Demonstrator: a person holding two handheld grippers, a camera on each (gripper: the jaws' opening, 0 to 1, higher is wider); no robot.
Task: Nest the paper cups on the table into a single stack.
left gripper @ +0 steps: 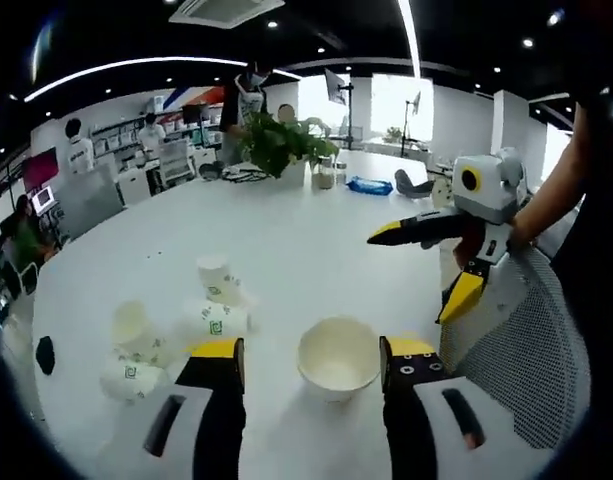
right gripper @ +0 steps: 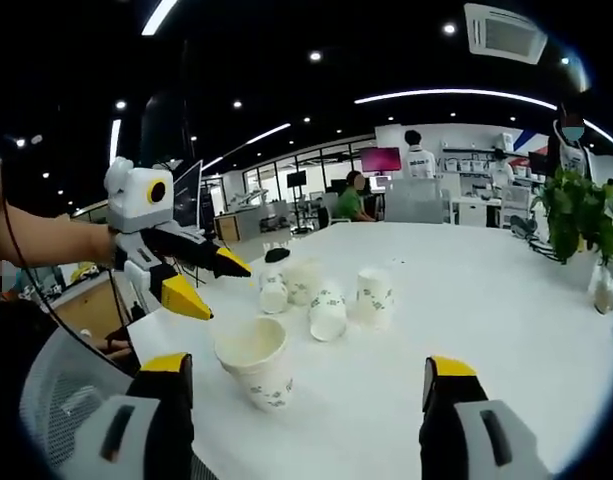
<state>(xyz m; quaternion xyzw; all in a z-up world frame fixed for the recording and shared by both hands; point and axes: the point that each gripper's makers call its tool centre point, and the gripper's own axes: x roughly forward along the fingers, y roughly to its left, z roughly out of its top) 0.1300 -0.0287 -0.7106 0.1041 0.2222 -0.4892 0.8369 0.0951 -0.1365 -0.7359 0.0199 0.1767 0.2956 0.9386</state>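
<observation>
Left gripper [left gripper: 311, 365] fingers spread wide, straddling the upright near cup [left gripper: 337, 358] on the white worktop [left gripper: 286, 230]; four more cups [left gripper: 214, 320] cluster left. Right gripper [right gripper: 301, 385] fingers open, empty. Advice: close gently on the rim to avoid crushing.

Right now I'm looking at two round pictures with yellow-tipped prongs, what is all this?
A person holds a two-jaw hand gripper in each hand; a fisheye camera rides on each. The left gripper view looks along the left gripper, with the right gripper entering from the right. The right gripper view looks along the right gripper and catches the left one. Both stand open, holding nothing. On the white table one upright paper cup stands nearest, with a cluster of more cups, some tipped over, beyond. A potted plant stands further back.
</observation>
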